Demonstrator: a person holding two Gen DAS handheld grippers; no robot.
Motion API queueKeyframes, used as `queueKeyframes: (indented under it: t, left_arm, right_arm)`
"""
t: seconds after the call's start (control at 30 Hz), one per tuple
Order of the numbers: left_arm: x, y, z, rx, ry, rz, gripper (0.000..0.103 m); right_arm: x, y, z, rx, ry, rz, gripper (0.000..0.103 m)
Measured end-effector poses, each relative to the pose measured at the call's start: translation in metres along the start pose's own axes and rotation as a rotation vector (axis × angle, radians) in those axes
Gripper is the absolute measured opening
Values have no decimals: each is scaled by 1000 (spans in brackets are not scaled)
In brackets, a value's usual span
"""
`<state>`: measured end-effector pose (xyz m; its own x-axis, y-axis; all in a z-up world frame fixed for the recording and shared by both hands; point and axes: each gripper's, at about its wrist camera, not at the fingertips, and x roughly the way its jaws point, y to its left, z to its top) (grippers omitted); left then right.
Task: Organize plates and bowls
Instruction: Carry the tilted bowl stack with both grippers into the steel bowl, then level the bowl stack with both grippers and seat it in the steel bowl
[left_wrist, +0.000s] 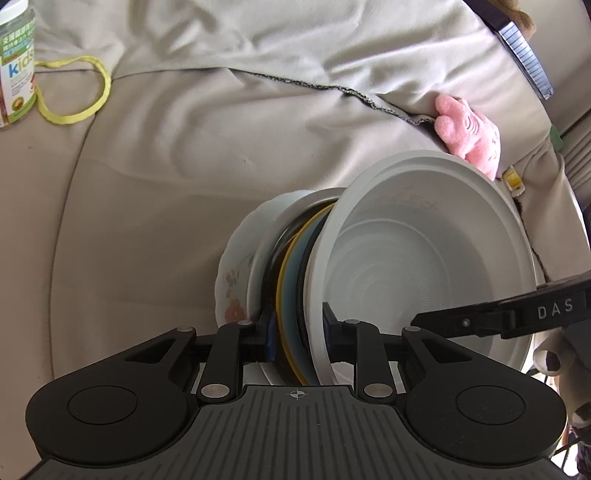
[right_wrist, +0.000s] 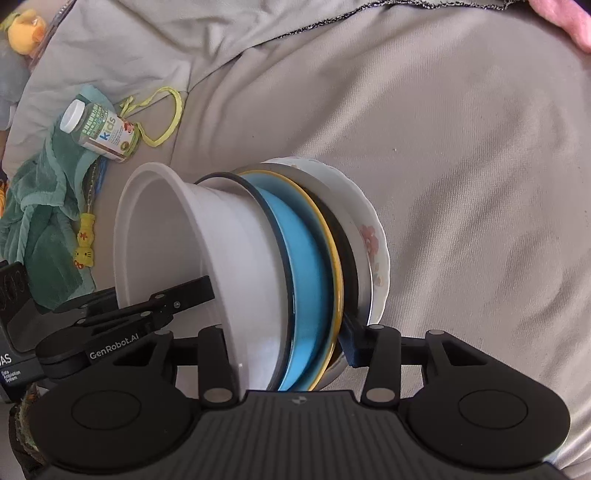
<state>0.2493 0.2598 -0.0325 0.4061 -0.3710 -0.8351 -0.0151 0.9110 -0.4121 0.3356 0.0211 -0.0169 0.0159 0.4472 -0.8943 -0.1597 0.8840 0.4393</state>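
A stack of nested dishes is held on edge above a grey-beige sofa. It holds a white plastic bowl (left_wrist: 424, 254) (right_wrist: 207, 258), a blue plate with a yellow rim (right_wrist: 306, 280) (left_wrist: 291, 280), a dark plate and a white floral plate (left_wrist: 232, 280) (right_wrist: 373, 240). My left gripper (left_wrist: 299, 332) is shut on the stack's rims from one side. My right gripper (right_wrist: 291, 343) is shut on the same stack from the opposite side. Each gripper shows in the other's view, the right one (left_wrist: 480, 317) by the bowl's mouth and the left one (right_wrist: 162, 299) at the bowl's rim.
The sofa cushion (left_wrist: 166, 184) (right_wrist: 461, 184) fills both backgrounds. A "kids" vitamin bottle (right_wrist: 99, 133) (left_wrist: 16, 66), a yellow cord loop (left_wrist: 85, 96) (right_wrist: 166, 114), a green towel (right_wrist: 44, 206) and a yellow charm (right_wrist: 85, 240) lie left. A pink plush (left_wrist: 469, 136) sits by the sofa seam.
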Motion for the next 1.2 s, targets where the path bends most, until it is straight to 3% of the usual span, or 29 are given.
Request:
queueKeyframes:
  t: [0.23, 0.37, 0.6, 0.97, 1.07, 1.2]
  left_arm:
    - [1, -4, 0, 13, 3, 31, 24]
    - [-10, -14, -1, 52, -40, 65, 25]
    - [-23, -8, -3, 34, -51, 104, 29]
    - [-20, -22, -6, 124, -49, 112, 42]
    - [-15, -26, -2, 130, -67, 79, 49]
    - [-6, -32, 5, 154, -82, 30, 48]
  right_arm:
    - [-15, 10, -4, -46, -9, -40, 46]
    - [-9, 19, -12, -138, -29, -145, 45]
    - [-7, 21, -12, -179, -141, -140, 38]
    - [-25, 28, -22, -225, -210, -180, 37]
    - [-29, 25, -18, -197, -219, -175, 37]
    - [-27, 23, -16, -178, -220, -191, 37]
